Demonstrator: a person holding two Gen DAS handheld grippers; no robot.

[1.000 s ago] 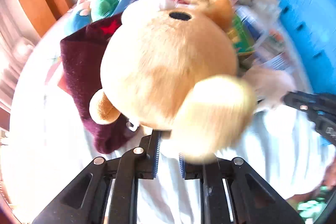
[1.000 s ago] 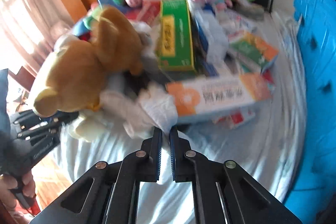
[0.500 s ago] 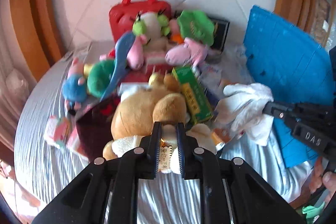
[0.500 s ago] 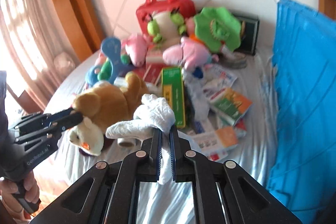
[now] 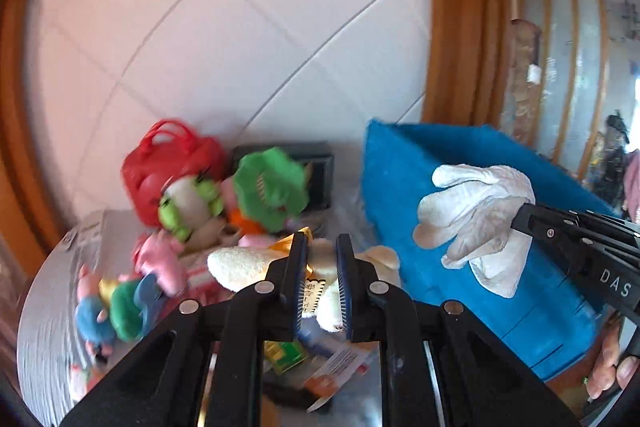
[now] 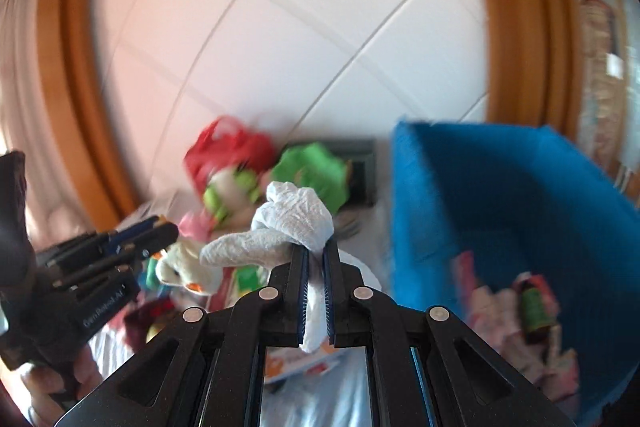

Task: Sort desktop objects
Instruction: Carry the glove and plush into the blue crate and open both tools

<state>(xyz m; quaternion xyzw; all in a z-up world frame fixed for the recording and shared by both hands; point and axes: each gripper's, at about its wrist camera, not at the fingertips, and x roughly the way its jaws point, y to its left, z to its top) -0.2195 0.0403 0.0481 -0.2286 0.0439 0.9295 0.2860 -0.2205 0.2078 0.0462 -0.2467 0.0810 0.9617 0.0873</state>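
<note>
left gripper (image 5: 322, 251): clamping a cream plush (image 5: 244, 265) by its front part, jaws pressing in on it, a paper tag showing between them. In the right view this gripper (image 6: 160, 233) is showing at far left with the plush (image 6: 180, 267) hanging at its tips.
right gripper (image 6: 316, 255): squeezing tight on a white glove (image 6: 292, 223), cloth running down between the jaws, fingers of the glove flopping out left and above the tips. In the left view this gripper (image 5: 520, 223) is coming in from the right, with the glove (image 5: 476, 215) dangling in front of the bin.
bin (image 5: 460, 171): blue, standing at right on the table; the right view is showing its inside (image 6: 560, 211) with a few items lying at the bottom, too blurred to name.
table (image 5: 48, 315): white cloth, pile of toys sitting at the back.
pile: red bag (image 5: 168, 163) against the wall, green plush (image 5: 268, 183) just right of it, pink toy (image 5: 160, 263) and blue-green toy (image 5: 120, 311) lying further left, boxes (image 5: 312, 359) lying below the left jaws.
hands: one (image 5: 608, 367) gripping the right handle at the lower right edge, one (image 6: 48, 387) gripping the left handle at lower left.
blur: right view is smearing heavily.
</note>
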